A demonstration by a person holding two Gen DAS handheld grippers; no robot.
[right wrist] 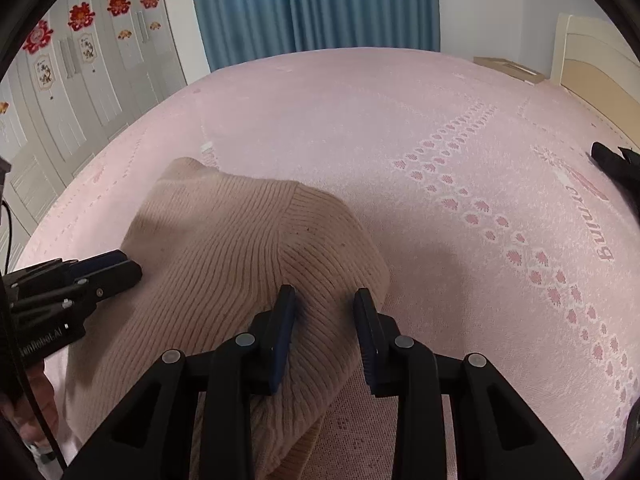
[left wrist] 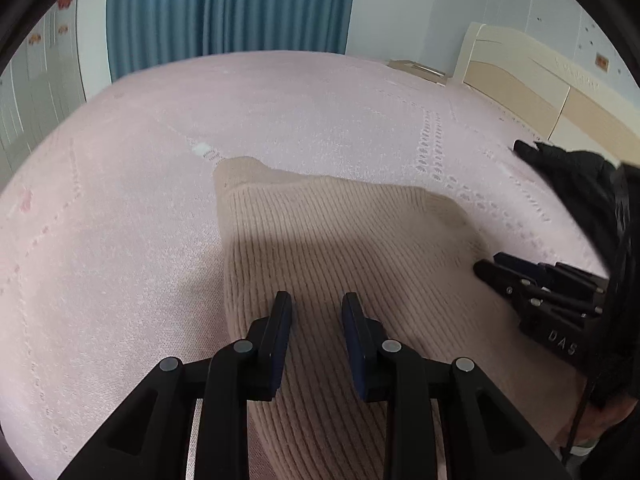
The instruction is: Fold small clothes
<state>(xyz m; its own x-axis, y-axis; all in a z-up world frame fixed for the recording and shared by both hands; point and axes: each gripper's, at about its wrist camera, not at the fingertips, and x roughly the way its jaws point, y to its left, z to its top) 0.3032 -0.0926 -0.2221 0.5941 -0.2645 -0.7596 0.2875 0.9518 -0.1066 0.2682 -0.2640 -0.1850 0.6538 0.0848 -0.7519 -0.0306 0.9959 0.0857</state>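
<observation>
A beige ribbed knit garment lies folded on the pink bedspread. My left gripper hovers over its near part, jaws a small way apart, with fabric below the gap and no pad seen pressing. In the right wrist view the same garment fills the left half, and my right gripper stands over its right folded edge, jaws also slightly apart. Each gripper shows in the other's view: the right gripper at the garment's right edge, the left gripper at its left edge.
A dark cloth lies on the bedspread to the right, also seen as a dark cloth. A cream headboard, blue curtain and white wardrobe ring the bed. A hand holds the left gripper.
</observation>
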